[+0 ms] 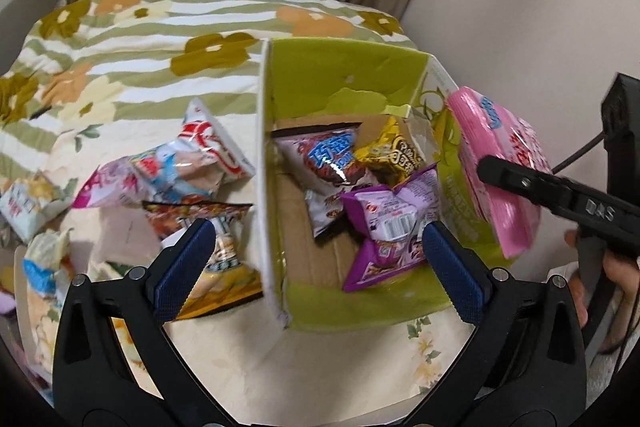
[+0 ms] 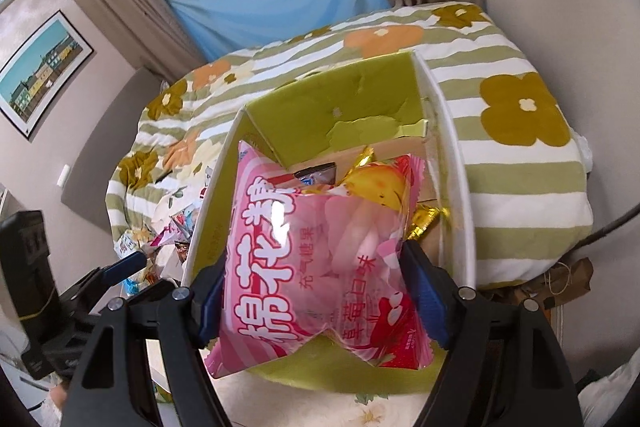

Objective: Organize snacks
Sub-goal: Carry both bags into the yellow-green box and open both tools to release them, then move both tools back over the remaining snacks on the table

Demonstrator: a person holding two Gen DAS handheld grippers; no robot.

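Pinching a glossy pink marshmallow bag (image 2: 316,259) over the green box (image 2: 336,99), right gripper (image 2: 320,291) jaws clamp it; left gripper (image 1: 316,267) jaws spread. Only left view shows loose snacks (image 1: 168,171) beside box.

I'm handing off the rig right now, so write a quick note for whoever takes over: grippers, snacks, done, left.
Right gripper: shut on the pink marshmallow bag, held over the green box.
Left gripper: open, empty, near the box's front.
Done: several packets in the box, including the purple packet.
Left: drop the pink bag in, then box the loose snack pile on the bedspread.
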